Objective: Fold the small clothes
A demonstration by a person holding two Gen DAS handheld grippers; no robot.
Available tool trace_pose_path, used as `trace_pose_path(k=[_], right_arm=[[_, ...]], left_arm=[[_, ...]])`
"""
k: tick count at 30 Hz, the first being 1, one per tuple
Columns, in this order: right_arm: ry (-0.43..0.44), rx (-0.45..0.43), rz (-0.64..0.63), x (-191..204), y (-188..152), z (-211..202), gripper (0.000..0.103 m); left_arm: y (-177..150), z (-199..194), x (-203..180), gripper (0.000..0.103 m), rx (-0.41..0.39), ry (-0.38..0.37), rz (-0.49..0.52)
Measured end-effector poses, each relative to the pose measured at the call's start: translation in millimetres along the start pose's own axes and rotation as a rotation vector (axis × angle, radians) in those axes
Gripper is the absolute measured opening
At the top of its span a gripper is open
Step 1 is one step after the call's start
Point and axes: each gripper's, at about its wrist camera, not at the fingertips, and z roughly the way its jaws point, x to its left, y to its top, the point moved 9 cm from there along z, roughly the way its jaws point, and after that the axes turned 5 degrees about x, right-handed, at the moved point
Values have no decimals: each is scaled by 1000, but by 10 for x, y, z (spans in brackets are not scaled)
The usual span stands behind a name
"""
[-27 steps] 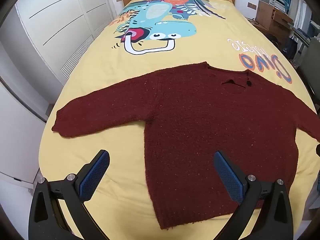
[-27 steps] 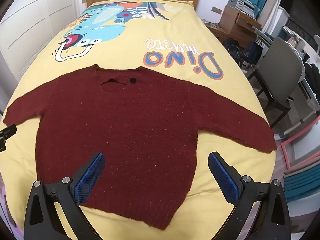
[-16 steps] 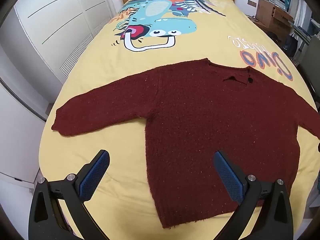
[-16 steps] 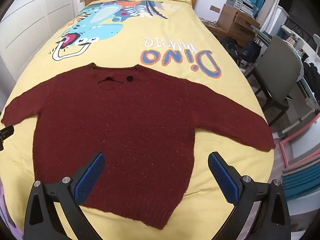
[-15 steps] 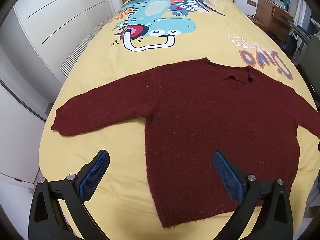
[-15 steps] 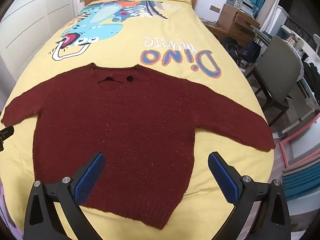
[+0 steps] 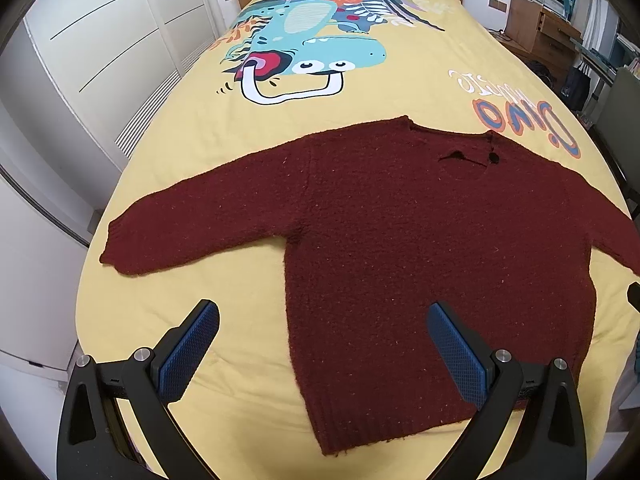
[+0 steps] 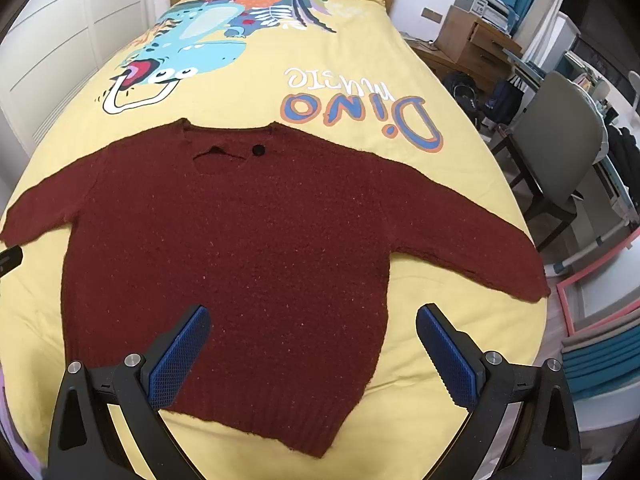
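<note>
Jaws stand wide apart on both tools, nothing between them: the left gripper (image 7: 320, 344) hangs over the sweater's near left edge, the right gripper (image 8: 312, 344) over its lower right side, both angled down and clear of the knit. Beyond them the dark red sweater (image 7: 420, 240) lies flat and face up on the yellow dinosaur bedspread (image 7: 248, 152), sleeves (image 8: 472, 232) spread to either side, hem nearest. Compared with a moment ago almost nothing has shifted; the garment looks a touch nearer. Folding has not begun, so a first grasp on a sleeve or side edge seems due.
</note>
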Motion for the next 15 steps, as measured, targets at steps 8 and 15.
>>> trace_pose_path(k=[8,15], right_arm=[[0,4,-6,11,-11,9,103],[6,2,-26,60,-2,-14,103]], left_arm=[[10,27,57,102,6,17,-2],[4,38,73,102,13,21,3]])
